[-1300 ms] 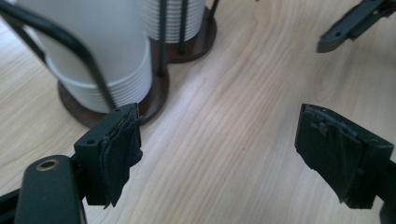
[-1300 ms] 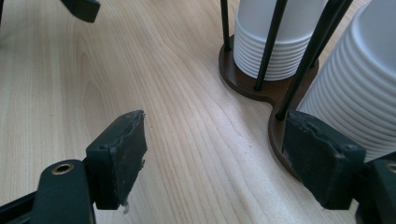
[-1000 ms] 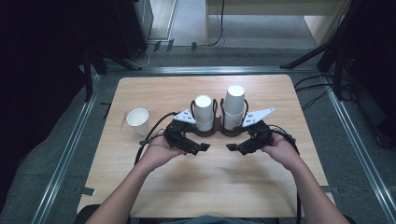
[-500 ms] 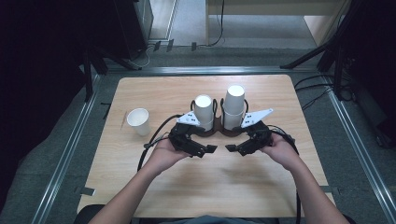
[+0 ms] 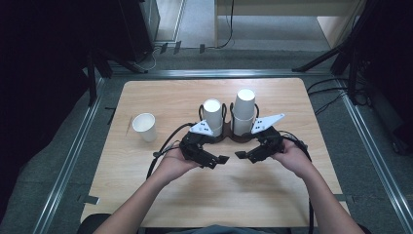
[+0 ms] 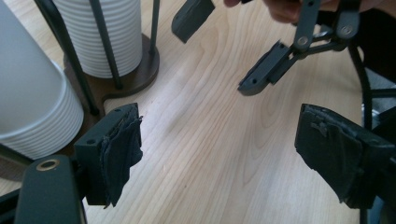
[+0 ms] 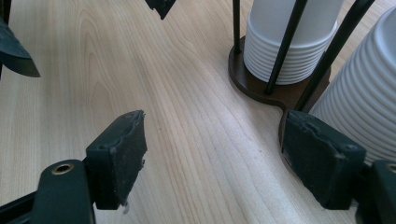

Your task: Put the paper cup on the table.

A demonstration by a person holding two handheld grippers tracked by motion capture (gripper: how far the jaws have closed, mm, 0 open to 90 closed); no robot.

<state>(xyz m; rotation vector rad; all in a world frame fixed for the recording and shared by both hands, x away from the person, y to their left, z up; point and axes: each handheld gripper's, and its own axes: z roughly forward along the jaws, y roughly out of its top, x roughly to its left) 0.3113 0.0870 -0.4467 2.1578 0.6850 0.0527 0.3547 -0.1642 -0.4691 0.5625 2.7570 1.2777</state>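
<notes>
High view shows both grippers, left gripper [image 5: 220,160] and right gripper [image 5: 242,155], spread wide and holding nothing near the tabletop's middle, just before the cup stacks [image 5: 213,116] (approach the top cup squarely, squeezing gently).

Bare wood lies open across the lower half of the table [image 5: 160,97] in the high view. At centre, the cup rack [image 5: 229,119] with its thin black posts blocks the way. A single cup [image 5: 144,126] stands at left, seemingly well apart from the rack.
</notes>
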